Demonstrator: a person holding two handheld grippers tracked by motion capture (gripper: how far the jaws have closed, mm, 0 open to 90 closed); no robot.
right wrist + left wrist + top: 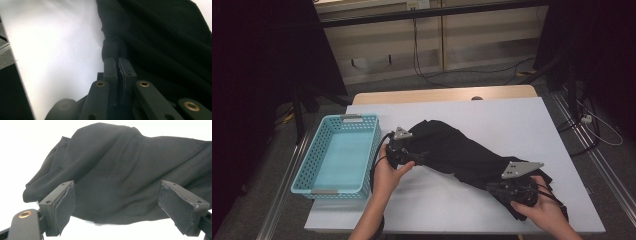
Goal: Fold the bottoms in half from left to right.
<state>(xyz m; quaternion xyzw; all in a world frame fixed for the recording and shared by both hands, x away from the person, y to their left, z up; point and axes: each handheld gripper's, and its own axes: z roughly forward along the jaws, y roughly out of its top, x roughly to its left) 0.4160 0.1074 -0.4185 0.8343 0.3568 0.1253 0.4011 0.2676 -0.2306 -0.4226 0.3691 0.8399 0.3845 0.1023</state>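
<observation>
A black garment (pixel 457 150) lies crumpled on the white table (pixel 512 117), stretching from the middle toward the near right corner. My left gripper (pixel 412 156) sits at the garment's left end. In the left gripper view it (pixel 117 186) stands wide open, with the dark cloth (pixel 120 165) bunched just ahead of the pads and not pressed by them. My right gripper (pixel 498 187) is at the garment's near right end under its grey plate. Seen in the right gripper view, it (pixel 118 60) is shut, with a fold of the black cloth (pixel 162 37) pinched at the tips.
A teal perforated basket (pixel 312 159) stands with nothing in it at the table's left edge. Bare white tabletop lies in front of the garment and behind it. Beyond the table are cables on the floor and a dark stand.
</observation>
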